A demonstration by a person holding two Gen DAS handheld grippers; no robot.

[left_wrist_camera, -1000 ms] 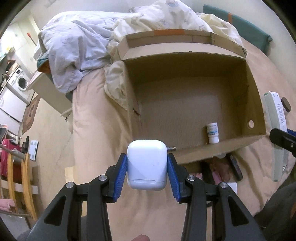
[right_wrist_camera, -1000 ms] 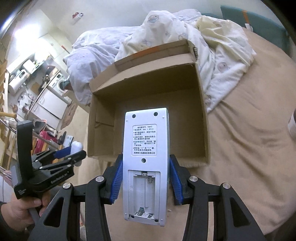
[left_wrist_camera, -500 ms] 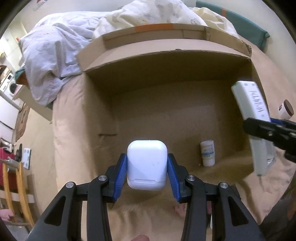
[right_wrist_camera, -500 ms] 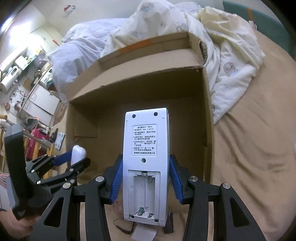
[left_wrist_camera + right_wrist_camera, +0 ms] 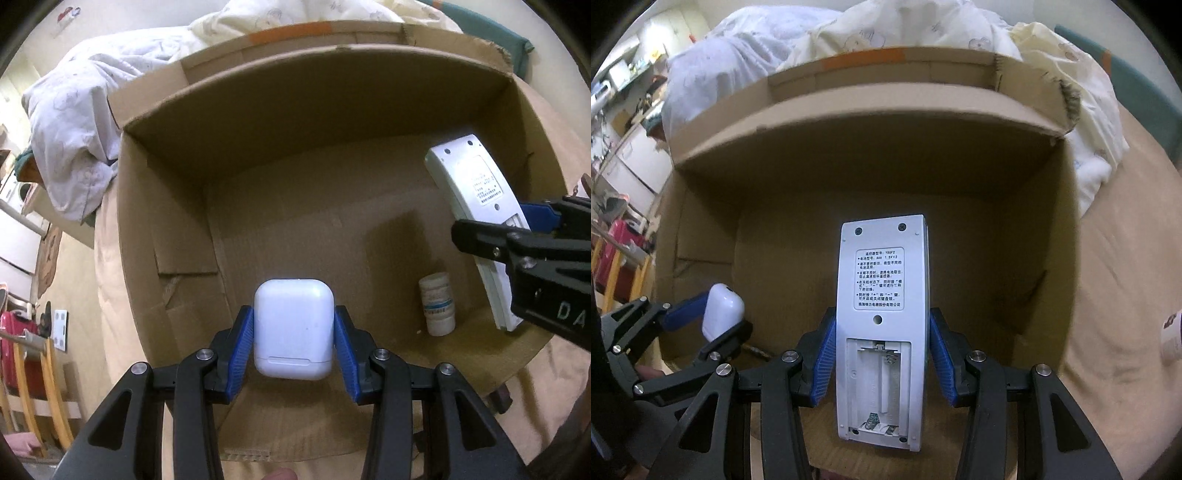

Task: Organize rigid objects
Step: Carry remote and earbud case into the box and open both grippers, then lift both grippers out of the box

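My left gripper pinches a smooth white earbud case; my right gripper clamps a white plastic remote, label reading "AAA", over the brown cardboard box. The small white bottle's label is illegible.

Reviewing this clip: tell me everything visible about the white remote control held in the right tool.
The remote control is a long, white, hard-plastic slab seen from its back. Two screws sit near its far end, above a printed label in Chinese characters. The battery cover is missing; the bay is empty, with a spring and contacts showing. The right tool clamps its long sides between blue pads. It hangs over the open cardboard box, far end pointing into it, touching nothing else.
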